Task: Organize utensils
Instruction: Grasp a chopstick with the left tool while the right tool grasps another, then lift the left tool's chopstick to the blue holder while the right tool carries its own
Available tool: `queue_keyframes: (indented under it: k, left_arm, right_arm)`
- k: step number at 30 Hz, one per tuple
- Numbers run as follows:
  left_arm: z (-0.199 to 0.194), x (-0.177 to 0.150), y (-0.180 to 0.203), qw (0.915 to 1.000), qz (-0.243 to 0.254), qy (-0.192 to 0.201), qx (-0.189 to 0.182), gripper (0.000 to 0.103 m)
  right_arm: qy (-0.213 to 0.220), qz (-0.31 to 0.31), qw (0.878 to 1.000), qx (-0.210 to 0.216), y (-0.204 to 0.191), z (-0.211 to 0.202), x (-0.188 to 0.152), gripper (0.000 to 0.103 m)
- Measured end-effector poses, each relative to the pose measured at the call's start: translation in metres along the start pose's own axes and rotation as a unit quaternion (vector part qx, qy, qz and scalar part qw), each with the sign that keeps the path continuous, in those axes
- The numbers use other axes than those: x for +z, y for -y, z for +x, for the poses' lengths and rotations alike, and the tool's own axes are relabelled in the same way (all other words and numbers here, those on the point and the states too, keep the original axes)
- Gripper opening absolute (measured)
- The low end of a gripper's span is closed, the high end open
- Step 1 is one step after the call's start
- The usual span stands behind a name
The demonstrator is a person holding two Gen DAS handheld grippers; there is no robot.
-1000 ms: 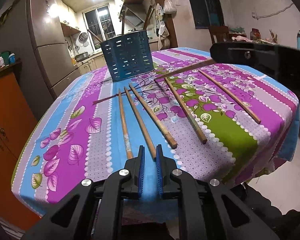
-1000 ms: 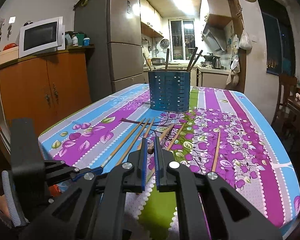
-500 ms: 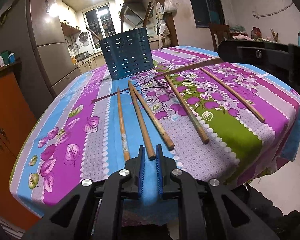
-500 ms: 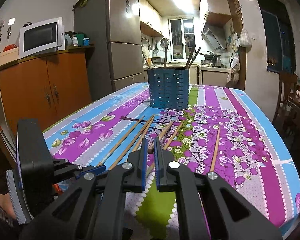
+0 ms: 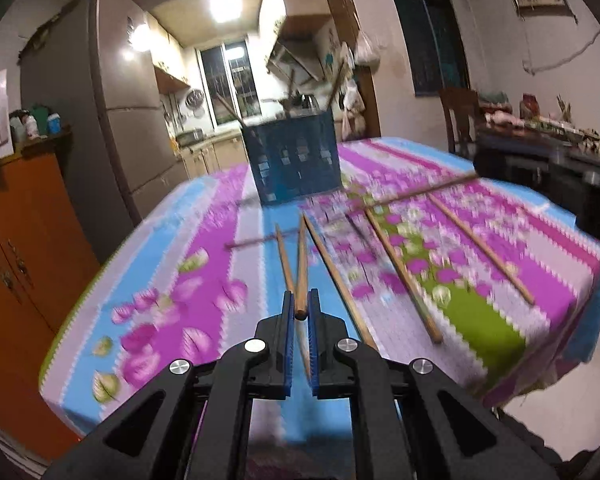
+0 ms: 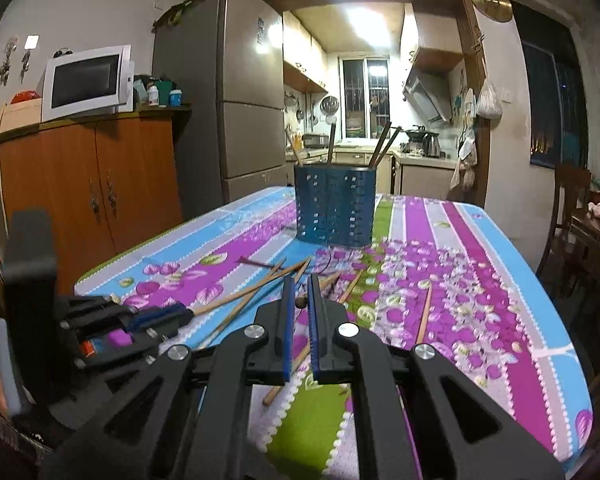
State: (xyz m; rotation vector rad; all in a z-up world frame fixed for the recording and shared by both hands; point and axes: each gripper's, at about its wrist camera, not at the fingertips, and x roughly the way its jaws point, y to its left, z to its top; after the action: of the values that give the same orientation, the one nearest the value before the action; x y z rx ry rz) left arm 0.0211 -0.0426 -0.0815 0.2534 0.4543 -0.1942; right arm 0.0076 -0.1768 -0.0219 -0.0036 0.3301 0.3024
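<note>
My left gripper (image 5: 299, 296) is shut on the near end of one wooden chopstick (image 5: 300, 264), whose far tip points at the blue perforated utensil holder (image 5: 296, 160). In the right wrist view the left gripper (image 6: 160, 315) sits low at the left, the stick rising from it. My right gripper (image 6: 299, 280) is shut on another chopstick (image 6: 324, 286), its butt end showing between the pads. From the left wrist view this stick (image 5: 424, 190) hangs level above the cloth. Several chopsticks stand in the holder (image 6: 334, 208). Loose chopsticks (image 5: 400, 272) lie on the flowered tablecloth (image 5: 204, 280).
One chopstick (image 6: 424, 312) lies apart on the right half of the table. An orange cabinet (image 6: 88, 192) with a microwave and a grey fridge (image 6: 236, 120) stand to the left. A wooden chair (image 6: 572, 216) stands to the right. The table's near edge (image 5: 260, 428) is just under my left gripper.
My left gripper has shut on the middle-left chopstick's near end and lifted it, and its view has tipped upward. The right gripper has kept still with its chopstick.
</note>
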Motion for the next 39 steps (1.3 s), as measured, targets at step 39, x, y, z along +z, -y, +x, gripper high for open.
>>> queue_keyframes:
  k: [39]
  left_arm:
    - [0.049, 0.202, -0.089, 0.9846, -0.032, 0.121, -0.122, 0.007]
  right_arm:
    - [0.036, 0.028, 0.998, 0.047, 0.036, 0.08, 0.149, 0.005]
